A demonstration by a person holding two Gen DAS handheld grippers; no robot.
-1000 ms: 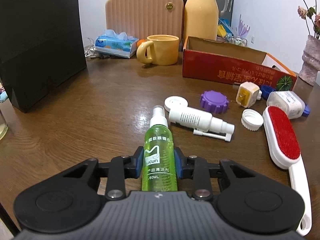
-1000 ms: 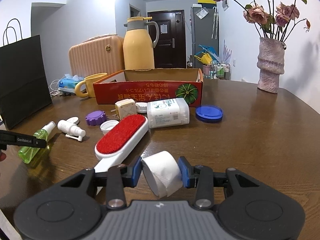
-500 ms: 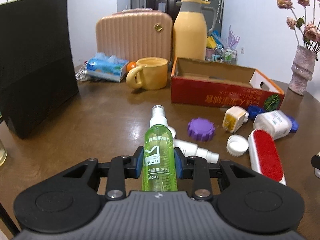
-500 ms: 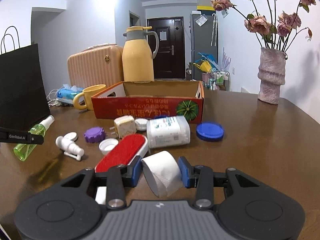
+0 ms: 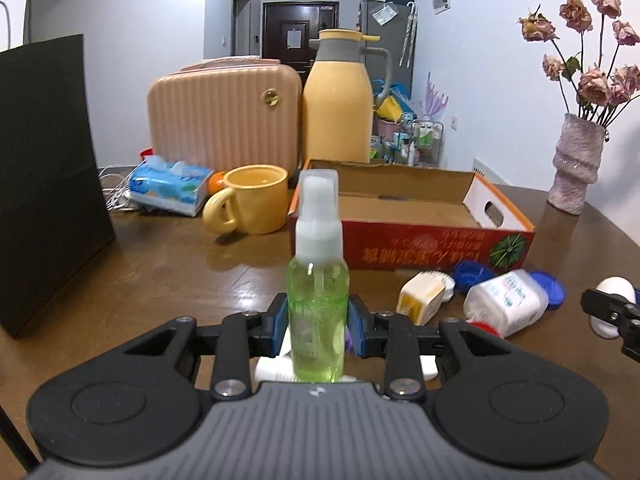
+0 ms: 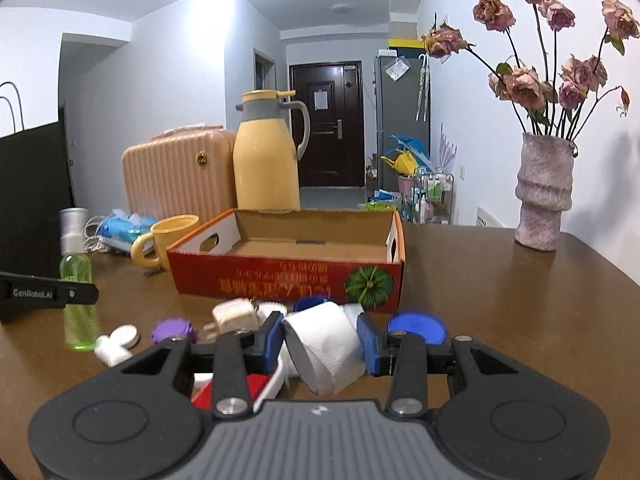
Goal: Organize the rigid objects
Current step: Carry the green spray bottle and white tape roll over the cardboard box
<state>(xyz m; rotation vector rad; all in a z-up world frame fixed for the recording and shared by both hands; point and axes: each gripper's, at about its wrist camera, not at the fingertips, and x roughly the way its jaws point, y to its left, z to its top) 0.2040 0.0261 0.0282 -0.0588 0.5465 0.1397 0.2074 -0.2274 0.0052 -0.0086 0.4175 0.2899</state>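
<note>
My left gripper (image 5: 318, 330) is shut on a green spray bottle (image 5: 318, 304), held upright above the table; it also shows in the right wrist view (image 6: 78, 280). My right gripper (image 6: 322, 344) is shut on a white roll (image 6: 326, 346) and holds it above the table, in front of the open red cardboard box (image 6: 288, 276). The box (image 5: 412, 240) lies ahead of the bottle and to the right, and looks empty. A white jar (image 5: 506, 302), a yellow-white plug (image 5: 424, 296), a purple cap (image 6: 174, 330) and a blue lid (image 6: 418, 326) lie before the box.
A yellow mug (image 5: 256, 204), tissue pack (image 5: 168, 186), peach case (image 5: 224, 116) and yellow thermos (image 5: 340, 96) stand behind. A black bag (image 5: 44, 176) stands at left. A vase of dried roses (image 6: 544, 196) stands at right. A white spray bottle (image 6: 114, 346) lies on the table.
The left gripper has lifted the green bottle from lying flat on the table to upright. The right gripper with the roll has risen and moved closer to the box.
</note>
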